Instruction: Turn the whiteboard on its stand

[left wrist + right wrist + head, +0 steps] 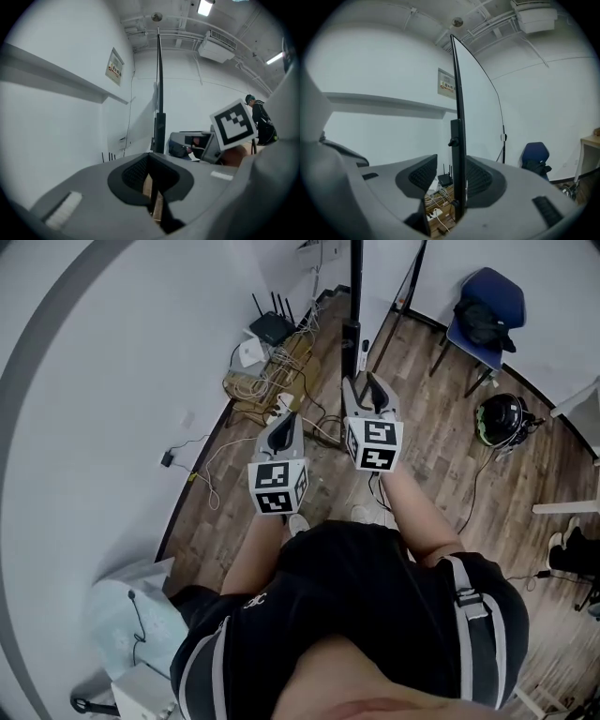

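Right gripper [451,180]: jaws apart, astride the stand post [458,154] at the edge of the whiteboard [480,112], not clamping. Left gripper [151,171]: jaws together, empty. Risk: an off-centre closure lets the post slip or drags the stand.

White walls [112,381], wood-plank floor [441,474], blue chair [487,310], black router [272,329] amid tangled cables [258,381], helmet [499,418] on floor, ceiling strip lights [205,7]

Brown wood-plank floor [441,474]. Holds black router [270,327] by the white wall, with a tangle of cables [272,381] just beside it. Bears black stand post [352,338] right of the tangle. Carries blue chair [486,306] far right, dark bag on seat; black-green helmet [500,418] near chair; white shoe [298,524] on planks.
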A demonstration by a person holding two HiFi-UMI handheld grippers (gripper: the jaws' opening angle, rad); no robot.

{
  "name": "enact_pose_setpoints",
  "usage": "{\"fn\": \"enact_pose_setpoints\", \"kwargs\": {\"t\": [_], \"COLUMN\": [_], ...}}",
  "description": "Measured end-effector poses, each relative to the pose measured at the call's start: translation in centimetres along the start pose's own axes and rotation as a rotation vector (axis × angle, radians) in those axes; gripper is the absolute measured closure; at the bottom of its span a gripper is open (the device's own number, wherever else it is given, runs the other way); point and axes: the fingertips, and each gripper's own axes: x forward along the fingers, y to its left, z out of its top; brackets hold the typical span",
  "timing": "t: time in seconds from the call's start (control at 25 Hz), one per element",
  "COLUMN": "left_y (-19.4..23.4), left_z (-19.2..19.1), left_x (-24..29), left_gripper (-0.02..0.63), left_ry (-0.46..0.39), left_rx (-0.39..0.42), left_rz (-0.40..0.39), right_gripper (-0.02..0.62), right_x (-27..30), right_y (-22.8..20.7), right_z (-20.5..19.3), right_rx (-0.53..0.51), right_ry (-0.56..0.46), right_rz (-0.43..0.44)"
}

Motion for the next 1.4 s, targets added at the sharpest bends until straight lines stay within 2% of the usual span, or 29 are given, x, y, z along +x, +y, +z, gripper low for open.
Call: {"fn": "enact_pose_setpoints", "kwargs": {"t": [0.16, 0.44, 0.64, 0.96, 1.2, 1.32, 1.4], "left_y": [0.4, 0.9, 1.7, 2.9, 3.6, 3.8, 4.2], "left_z": [-1.3, -1.0, -1.4, -1.8, -1.6, -1.5, -1.5], "left_x": [-0.1, -0.3, -0.3, 0.1, 0.3, 0.3, 0.3], "left_gripper": [0.597, 0.597, 0.597, 0.597, 0.597, 0.597, 0.597], "left_ry": [0.029, 0.023, 0.032, 0.042, 0.036, 0.036, 0.037], "left_rx": [-0.031, -0.008, -0.015, -0.016, -0.012, -0.007, -0.005], "left_rz": [-0.013, 0.007, 0.040, 0.072, 0.081, 0.085, 0.090], "right_gripper": [0.386, 0.383, 0.383, 0.391, 0.391, 0.357, 0.356], "right_x": [2.8, 7.1, 9.3, 10.7, 11.4, 12.2, 12.8], "right_y": [-0.3, -1.9, -2.2, -2.7, -3.1, -4.2, -4.5], "right_z": [-0.6, -1.3, -1.9, -1.6, -1.7, -2.2, -2.5], "right_rx": [-0.029, -0.042, -0.036, -0.060, -0.154, -0.114, -0.075], "right_ry": [0.045, 0.110, 0.152, 0.115, 0.119, 0.152, 0.174], "right_rz": [-0.038, -0.066, -0.051, -0.106, -0.223, -0.276, -0.281]}}
